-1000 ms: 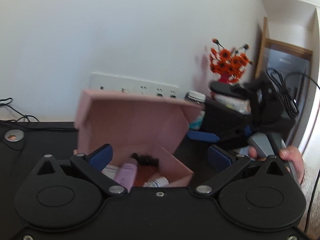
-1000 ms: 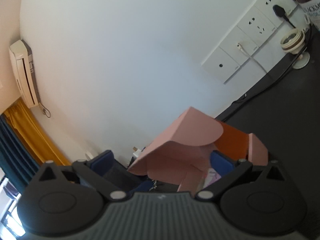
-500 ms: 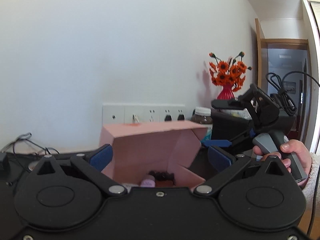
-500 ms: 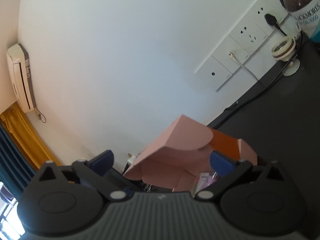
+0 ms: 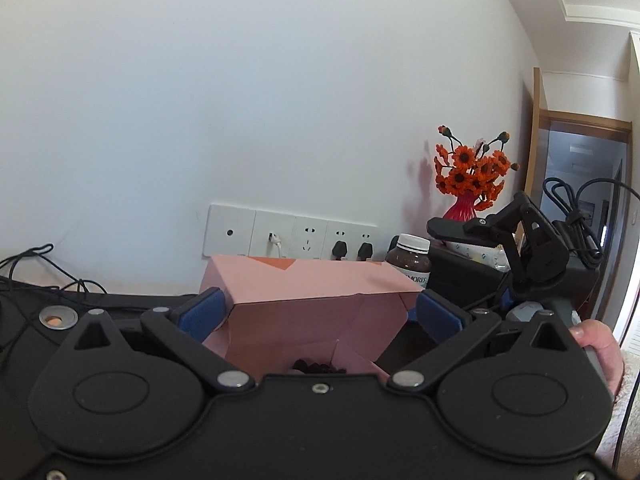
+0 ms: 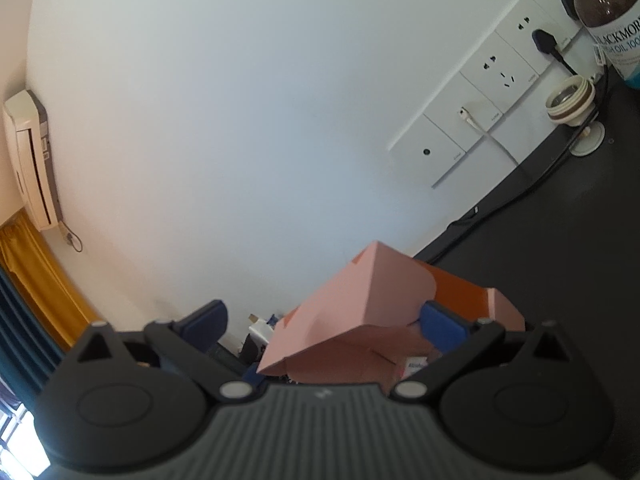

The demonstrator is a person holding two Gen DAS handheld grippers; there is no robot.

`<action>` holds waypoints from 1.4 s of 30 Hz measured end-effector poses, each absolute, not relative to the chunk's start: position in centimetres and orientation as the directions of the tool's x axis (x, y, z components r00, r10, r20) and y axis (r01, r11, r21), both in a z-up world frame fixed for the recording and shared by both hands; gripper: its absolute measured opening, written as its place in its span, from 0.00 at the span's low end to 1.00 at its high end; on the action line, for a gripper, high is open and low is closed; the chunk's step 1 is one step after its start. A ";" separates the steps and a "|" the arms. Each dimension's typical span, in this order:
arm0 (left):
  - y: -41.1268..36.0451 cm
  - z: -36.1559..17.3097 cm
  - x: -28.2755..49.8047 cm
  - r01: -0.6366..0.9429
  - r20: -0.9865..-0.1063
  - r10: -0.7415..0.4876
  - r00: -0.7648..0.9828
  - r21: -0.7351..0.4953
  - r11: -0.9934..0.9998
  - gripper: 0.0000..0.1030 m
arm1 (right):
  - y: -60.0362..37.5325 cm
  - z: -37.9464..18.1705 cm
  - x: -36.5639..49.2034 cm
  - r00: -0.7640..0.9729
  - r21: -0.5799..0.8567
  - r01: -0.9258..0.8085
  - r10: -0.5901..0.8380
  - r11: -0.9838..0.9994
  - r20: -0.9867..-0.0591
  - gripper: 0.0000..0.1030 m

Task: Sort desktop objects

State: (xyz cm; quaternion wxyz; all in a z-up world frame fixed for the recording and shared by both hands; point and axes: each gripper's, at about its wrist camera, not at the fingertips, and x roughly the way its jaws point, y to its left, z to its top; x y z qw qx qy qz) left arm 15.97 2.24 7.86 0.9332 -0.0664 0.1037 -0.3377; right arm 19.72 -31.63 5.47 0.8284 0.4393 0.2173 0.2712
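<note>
A pink cardboard box [image 5: 316,304] with an orange inside stands on the black desk, its lid folded low over the opening. A dark item [image 5: 318,367] shows inside at the front, and a white label [image 6: 416,366] peeks out. My left gripper [image 5: 320,316] is open, with the box between its blue pads. My right gripper [image 6: 324,324] is open too; its right pad [image 6: 440,326] lies against the lid's edge of the box [image 6: 360,300]. In the left wrist view the right gripper's body [image 5: 528,240] sits to the right, held by a hand [image 5: 596,344].
A brown bottle [image 5: 412,258] and a red vase of orange flowers [image 5: 468,176] stand behind the box on the right. Wall sockets [image 5: 292,236] with plugs and cables run along the back. A cream round holder [image 6: 572,100] sits by the bottle [image 6: 612,12].
The box lid has dropped from upright to nearly flat over the opening, hiding most of the contents. Both grippers have come closer to the box and stayed open.
</note>
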 end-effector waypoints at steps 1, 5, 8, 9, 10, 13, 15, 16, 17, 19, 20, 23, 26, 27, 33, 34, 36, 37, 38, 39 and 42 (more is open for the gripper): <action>2.1 7.8 15.9 0.616 -0.154 -0.642 0.751 -0.186 0.766 1.00 | -31.7 5.4 19.8 0.758 0.853 -0.253 0.641 0.457 -0.118 1.00; 1.8 7.6 15.8 0.612 -0.153 -0.631 0.760 -0.158 0.775 1.00 | -32.0 5.1 19.9 0.757 0.870 -0.237 0.643 0.433 -0.113 0.99; 2.3 7.5 16.0 0.615 -0.157 -0.644 0.748 -0.197 0.763 1.00 | -32.0 5.2 19.7 0.758 0.868 -0.236 0.641 0.438 -0.118 1.00; 2.4 7.4 16.2 0.615 -0.164 -0.647 0.744 -0.209 0.760 1.00 | -31.9 5.3 19.7 0.759 0.865 -0.236 0.640 0.443 -0.121 0.99; 2.4 7.3 16.2 0.615 -0.167 -0.649 0.742 -0.216 0.759 1.00 | -31.9 5.3 19.8 0.759 0.862 -0.236 0.639 0.449 -0.125 0.99; 2.2 7.1 15.9 0.614 -0.168 -0.645 0.745 -0.205 0.762 1.00 | -31.8 5.4 19.8 0.762 0.860 -0.233 0.635 0.455 -0.130 0.99; 2.0 7.1 15.8 0.610 -0.173 -0.638 0.750 -0.191 0.769 1.00 | -31.7 5.4 19.7 0.764 0.859 -0.232 0.632 0.457 -0.130 1.00; 1.9 7.0 15.7 0.609 -0.174 -0.636 0.751 -0.187 0.771 1.00 | -31.7 5.4 19.7 0.765 0.858 -0.232 0.631 0.458 -0.130 1.00; 1.9 7.0 15.7 0.609 -0.175 -0.636 0.752 -0.186 0.771 1.00 | -31.7 5.4 19.7 0.765 0.858 -0.232 0.631 0.458 -0.129 1.00; 1.9 6.9 15.6 0.610 -0.175 -0.636 0.752 -0.184 0.771 1.00 | -31.7 5.4 19.6 0.766 0.859 -0.233 0.630 0.457 -0.128 1.00; 1.9 6.9 15.5 0.611 -0.176 -0.637 0.750 -0.184 0.770 1.00 | -31.7 5.4 19.5 0.765 0.859 -0.234 0.631 0.456 -0.127 0.99; 1.9 6.8 15.4 0.614 -0.183 -0.641 0.745 -0.188 0.767 1.00 | -31.8 5.3 19.5 0.760 0.860 -0.235 0.637 0.453 -0.128 0.99; 1.7 6.5 15.4 0.629 -0.198 -0.658 0.726 -0.193 0.753 1.00 | -31.8 5.2 19.5 0.757 0.860 -0.236 0.640 0.453 -0.130 0.99; 1.6 6.3 15.5 0.652 -0.210 -0.685 0.698 -0.208 0.729 1.00 | -31.8 5.2 19.5 0.757 0.859 -0.236 0.641 0.454 -0.130 1.00; -1.0 5.4 14.2 0.716 -0.270 -0.722 0.637 -0.142 0.684 1.00 | -31.4 5.0 19.5 0.746 0.858 -0.237 0.652 0.456 -0.140 0.99; -1.1 5.4 13.9 0.728 -0.270 -0.732 0.626 -0.136 0.672 1.00 | -31.5 5.0 19.4 0.748 0.856 -0.237 0.648 0.459 -0.141 0.99; -1.1 5.6 13.3 0.739 -0.263 -0.740 0.619 -0.124 0.662 1.00 | -31.8 4.8 19.3 0.744 0.864 -0.235 0.655 0.445 -0.135 1.00; -1.0 5.9 13.0 0.740 -0.249 -0.740 0.624 -0.114 0.662 1.00 | -32.0 4.7 19.3 0.741 0.869 -0.231 0.658 0.438 -0.135 1.00; -0.7 6.3 12.5 0.740 -0.225 -0.740 0.634 -0.101 0.665 1.00 | -32.1 4.6 19.2 0.739 0.872 -0.227 0.660 0.433 -0.135 1.00; -0.3 6.8 12.1 0.739 -0.191 -0.739 0.646 -0.086 0.669 1.00 | -32.3 4.5 19.2 0.741 0.872 -0.224 0.657 0.435 -0.137 1.00; 1.4 8.8 11.1 0.706 -0.068 -0.706 0.705 -0.035 0.708 1.00 | -32.7 4.5 19.1 0.755 0.869 -0.215 0.641 0.446 -0.142 0.99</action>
